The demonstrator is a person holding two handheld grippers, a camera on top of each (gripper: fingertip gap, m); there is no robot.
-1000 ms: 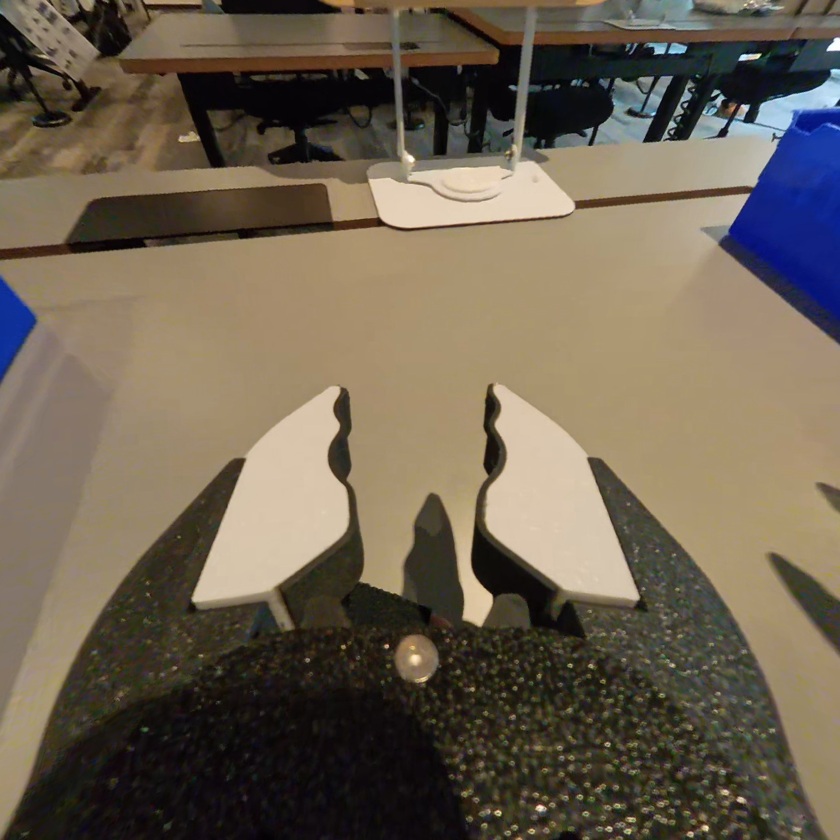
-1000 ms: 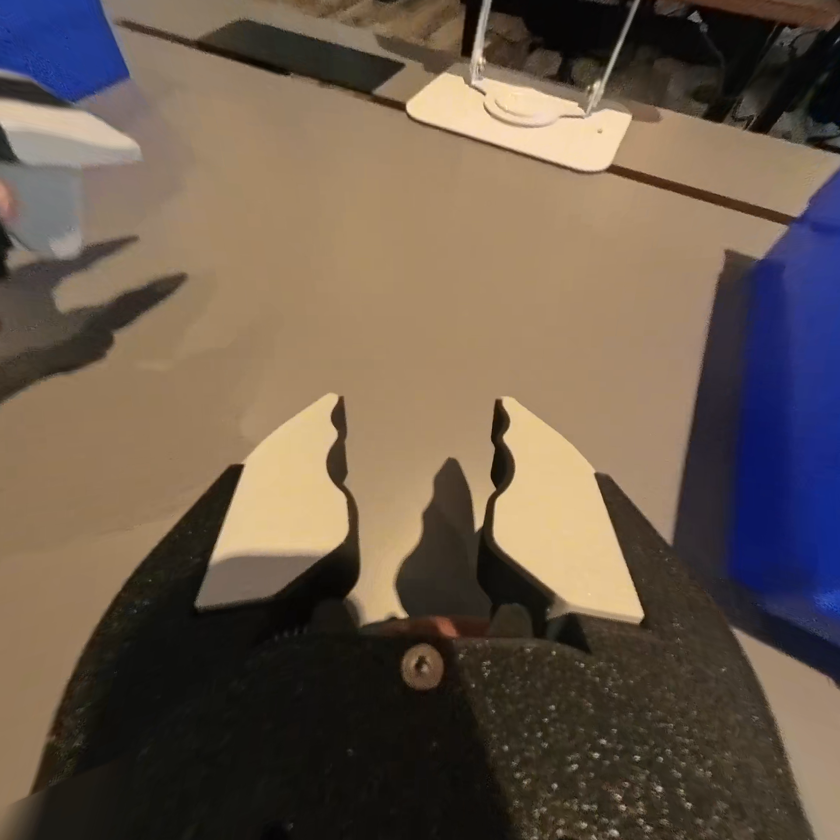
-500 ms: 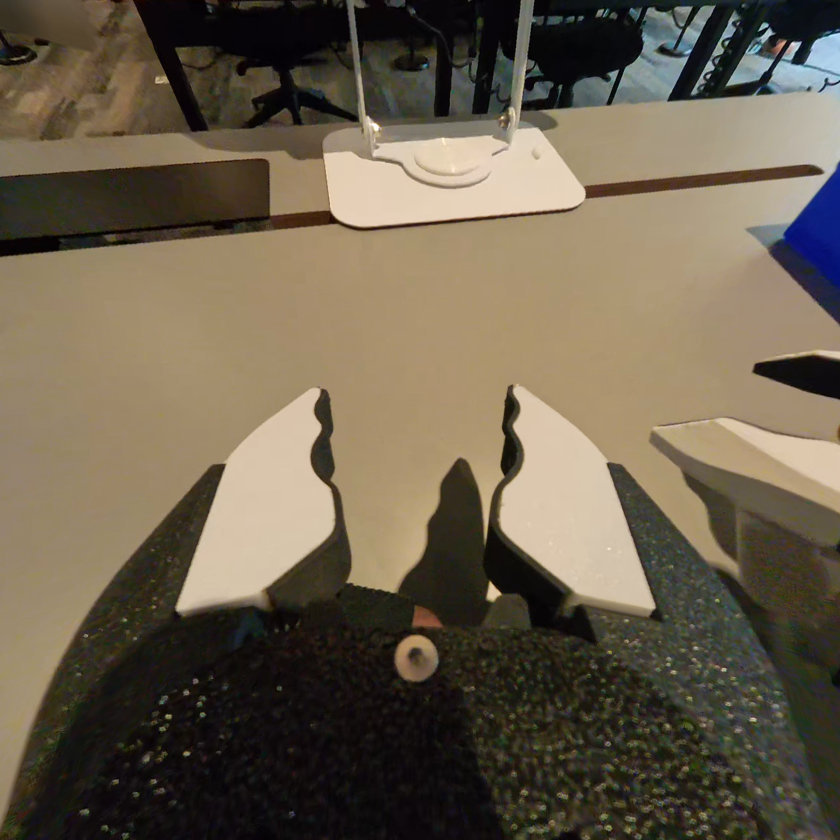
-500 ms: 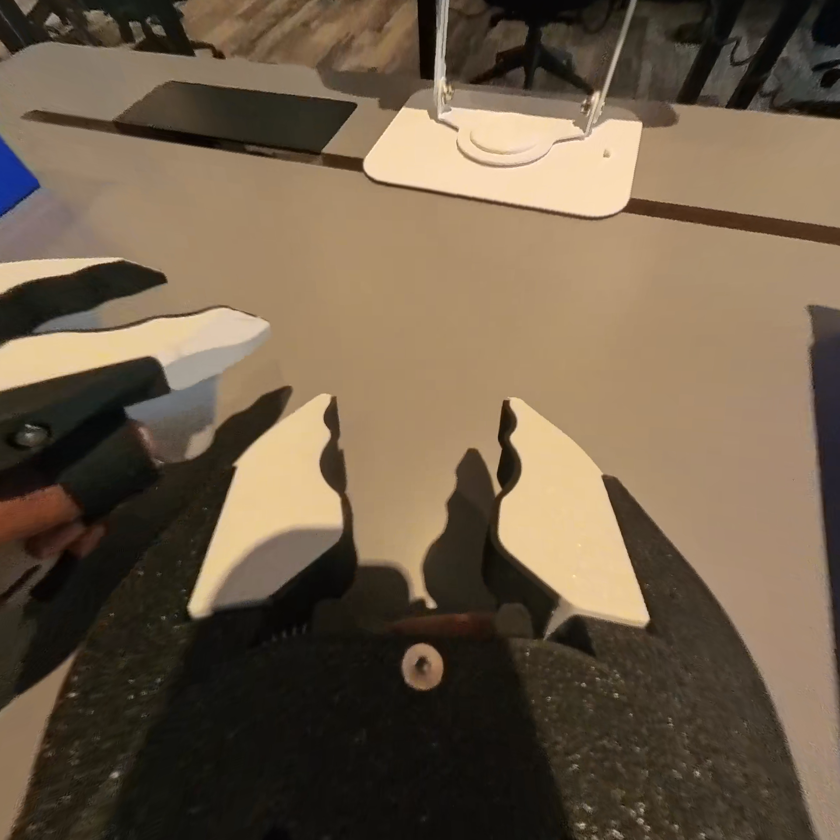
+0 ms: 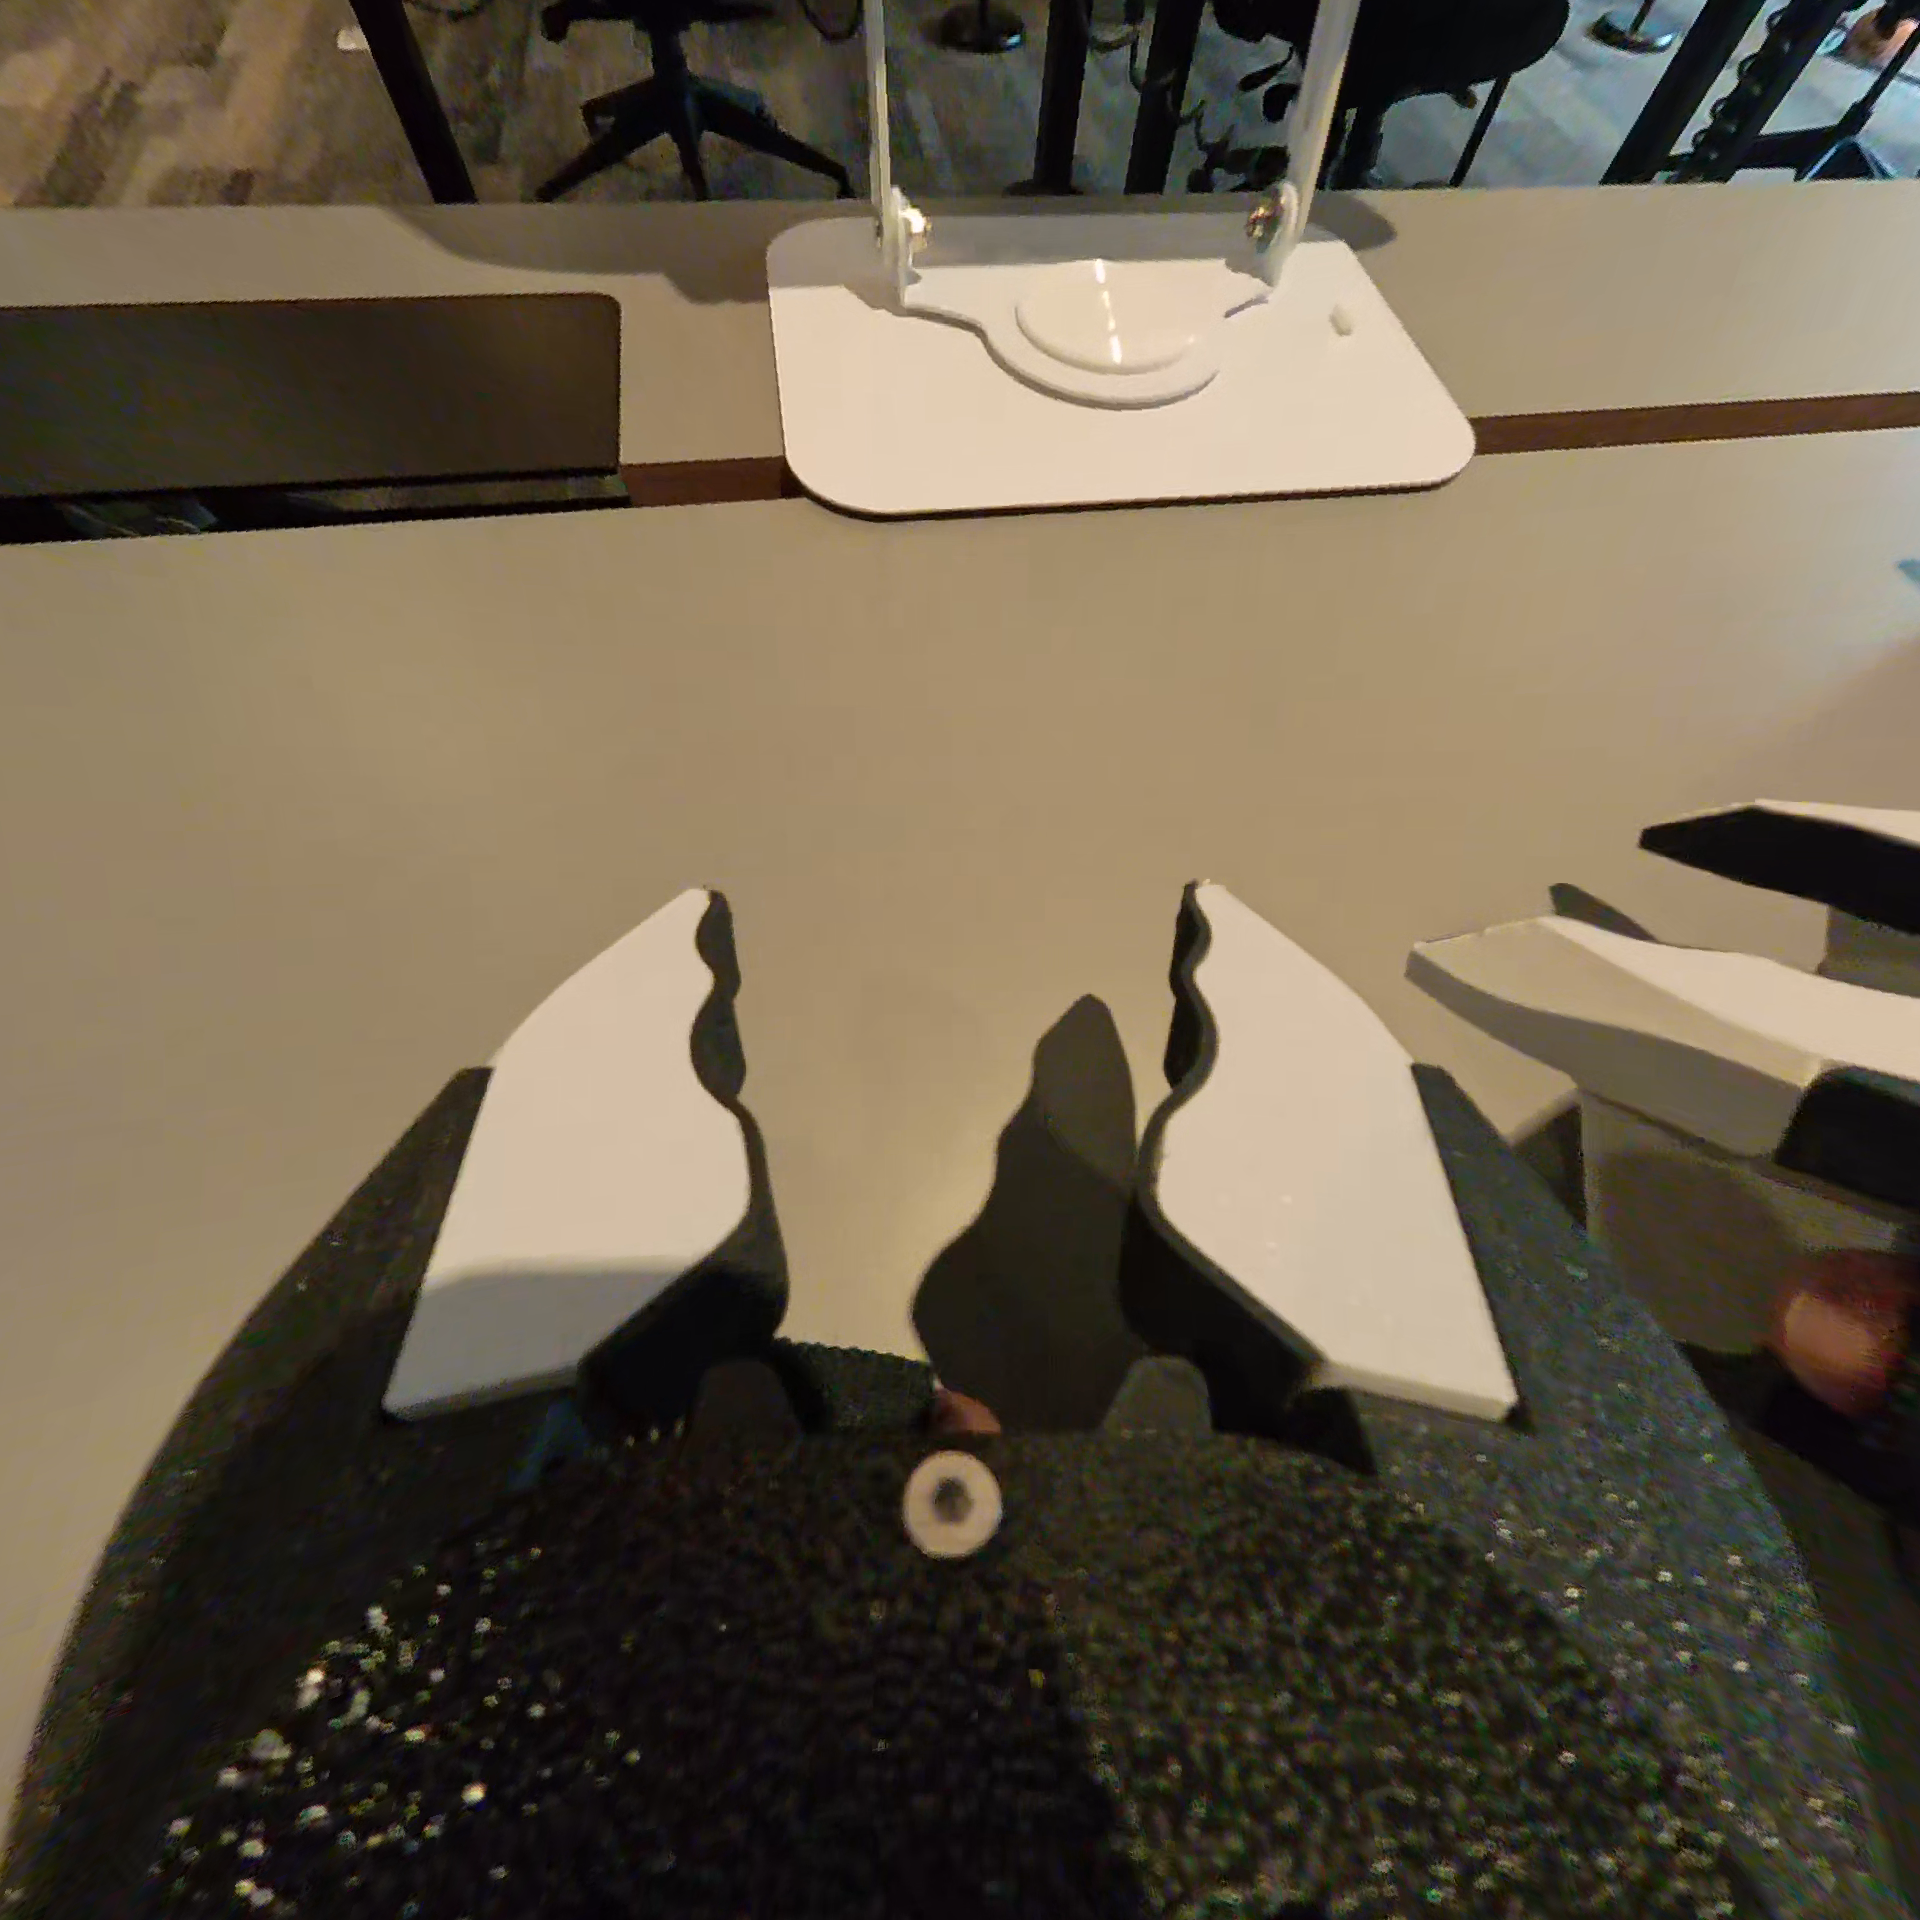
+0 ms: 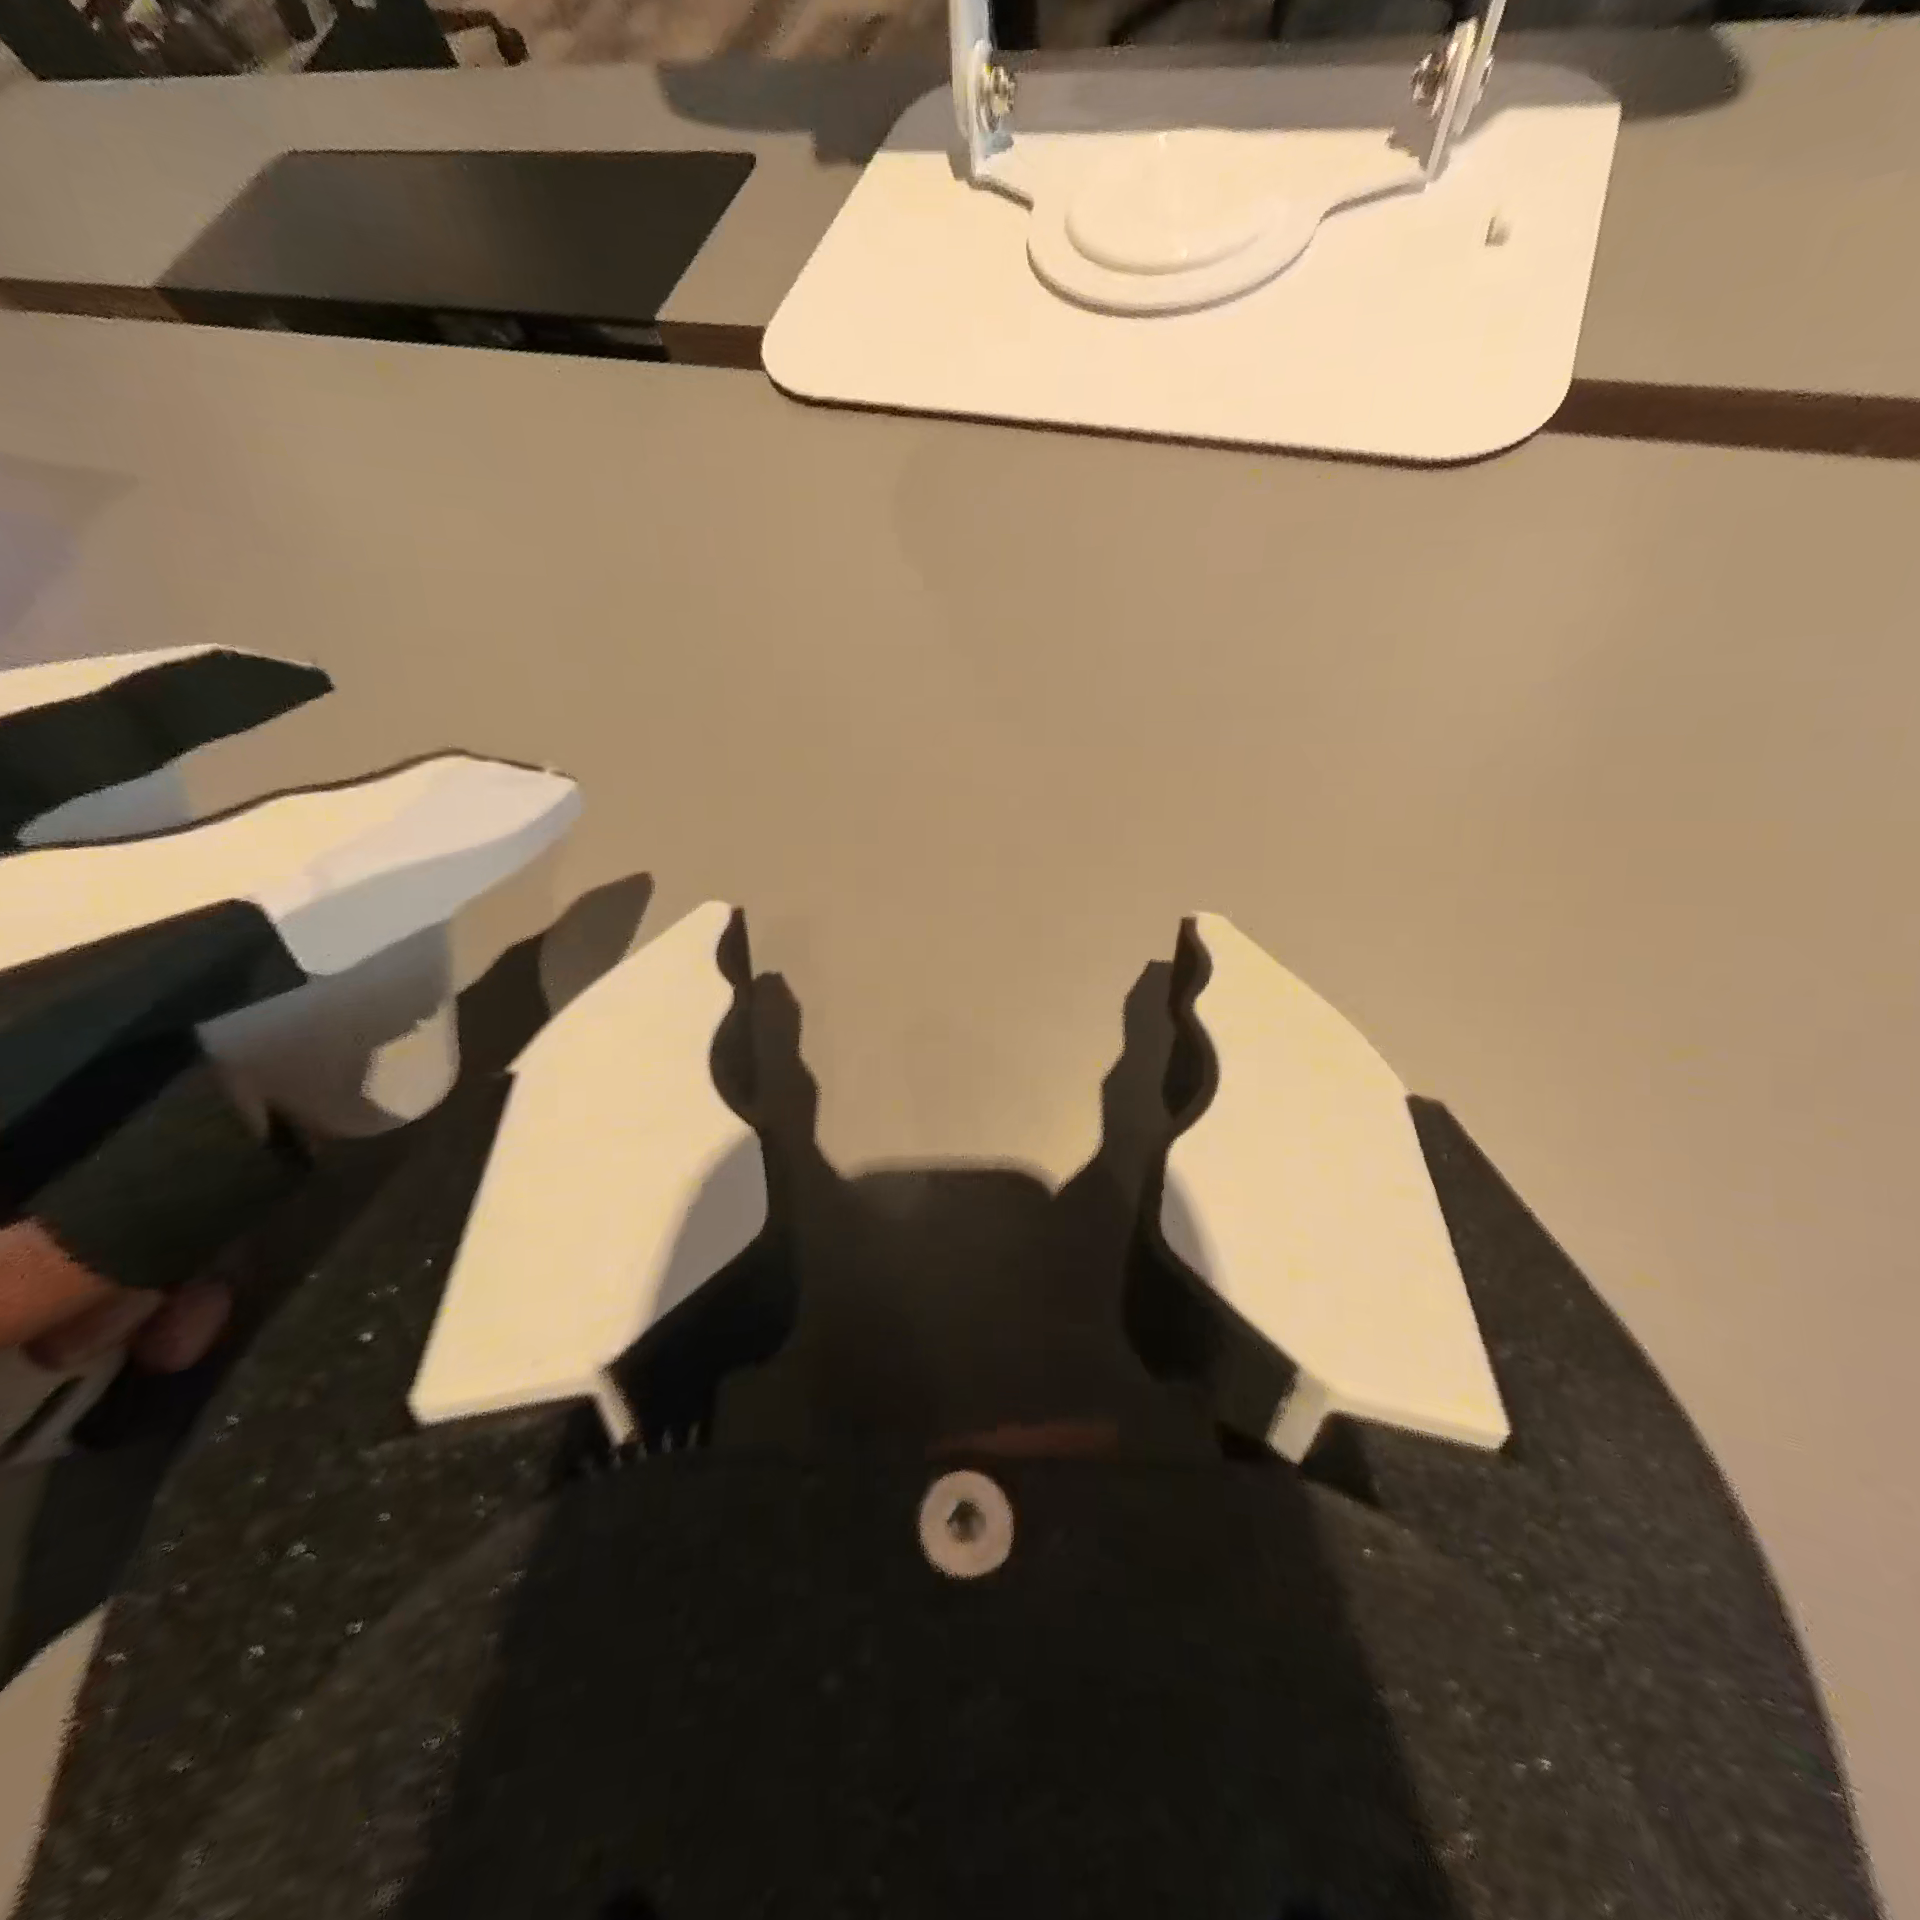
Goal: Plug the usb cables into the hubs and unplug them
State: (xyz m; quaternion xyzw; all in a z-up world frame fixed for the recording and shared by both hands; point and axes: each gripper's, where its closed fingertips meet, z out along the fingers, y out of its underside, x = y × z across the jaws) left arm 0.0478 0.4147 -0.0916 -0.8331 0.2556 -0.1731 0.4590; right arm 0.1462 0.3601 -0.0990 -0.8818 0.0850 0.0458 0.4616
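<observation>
Honestly nothing is held yet: the left gripper [image 5: 951, 904] and right gripper [image 6: 961, 925] are both spread apart over the bare table [image 5: 935, 707]. No usb cables or hubs are seen, so they should be located first.

You had no readable writing before you: no label, brand, number or sign showed in either wrist view.

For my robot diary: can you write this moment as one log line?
left gripper: open, empty | right gripper: open, empty | table: no cables or hubs visible | white stand base: far edge
</observation>
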